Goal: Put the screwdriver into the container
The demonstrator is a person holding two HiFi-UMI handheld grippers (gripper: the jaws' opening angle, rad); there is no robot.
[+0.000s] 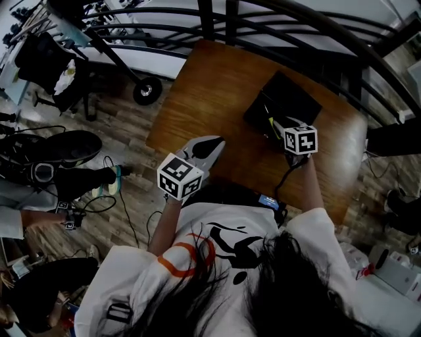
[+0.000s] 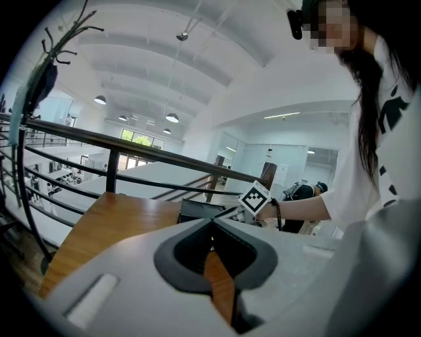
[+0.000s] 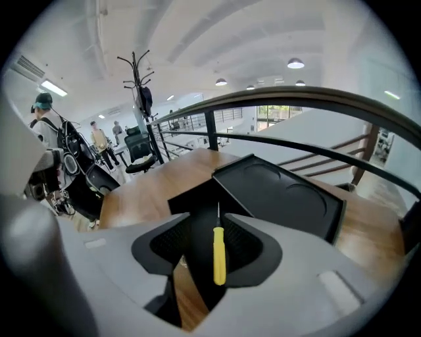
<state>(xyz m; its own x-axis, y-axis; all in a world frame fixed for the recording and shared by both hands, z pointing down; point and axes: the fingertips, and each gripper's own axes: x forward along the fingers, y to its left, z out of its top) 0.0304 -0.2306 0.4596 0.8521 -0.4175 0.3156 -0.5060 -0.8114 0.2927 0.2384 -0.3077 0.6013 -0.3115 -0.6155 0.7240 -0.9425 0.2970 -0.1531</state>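
Note:
A yellow-handled screwdriver (image 3: 219, 255) sits between the jaws of my right gripper (image 3: 218, 217), which is shut on it; its thin shaft points forward. Just beyond the tips stands the black container (image 3: 195, 199), open, with its lid (image 3: 279, 191) laid back to the right. In the head view the right gripper (image 1: 277, 133) hangs at the near edge of the container (image 1: 284, 100) on the wooden table (image 1: 210, 85). My left gripper (image 1: 219, 141) hovers over the table's near left part, shut with nothing in it. Its jaws (image 2: 212, 222) meet at the tips.
A dark metal railing (image 1: 276, 13) runs round the table's far side. Beyond the table's left edge is wooden floor with cables (image 1: 125, 197), a wheel (image 1: 147, 90) and a chair (image 1: 46, 59). A coat stand (image 3: 141, 99) and people (image 3: 46, 131) are off to the left.

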